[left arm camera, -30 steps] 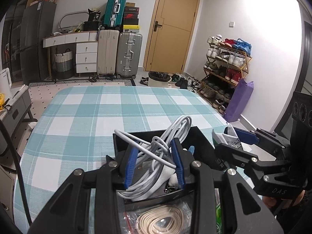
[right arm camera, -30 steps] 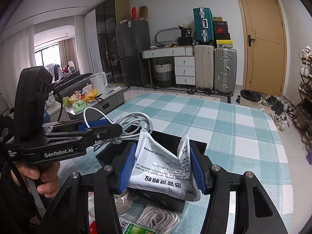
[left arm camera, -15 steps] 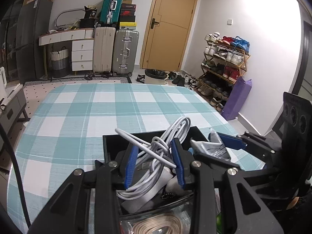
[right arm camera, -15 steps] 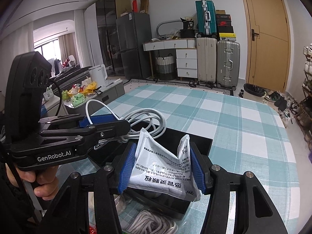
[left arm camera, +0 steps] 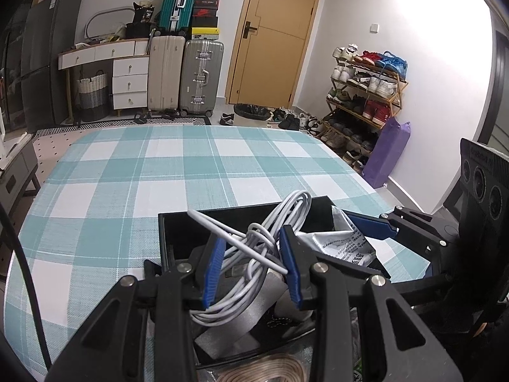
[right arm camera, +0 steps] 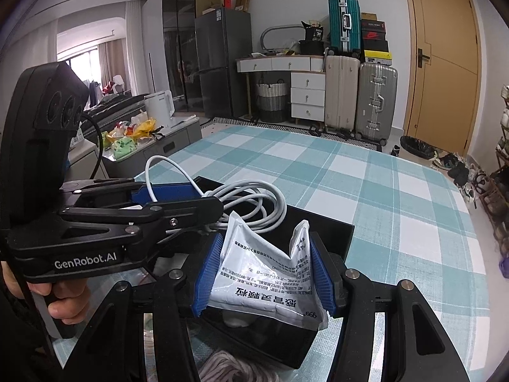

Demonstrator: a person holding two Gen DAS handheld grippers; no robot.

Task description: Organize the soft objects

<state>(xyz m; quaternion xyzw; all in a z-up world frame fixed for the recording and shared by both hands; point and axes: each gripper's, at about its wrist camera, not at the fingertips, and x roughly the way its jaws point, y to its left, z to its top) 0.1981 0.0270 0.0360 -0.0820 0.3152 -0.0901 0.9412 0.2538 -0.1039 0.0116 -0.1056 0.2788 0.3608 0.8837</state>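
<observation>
White walls, tan door [left arm camera: 276,36], stacked suitcases [left arm camera: 184,76], shoe rack [left arm camera: 366,95], teal checked tablecloth [left arm camera: 159,172], bright window [right arm camera: 86,73]

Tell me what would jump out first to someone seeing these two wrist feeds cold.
Both grippers are loaded over the black box at the near edge of the checked tablecloth. The left gripper is clamped on a bundle of white cable, while the right gripper pinches a crumpled white sachet printed with Chinese text. Behind them, stacked suitcases stand by a tan door.
</observation>
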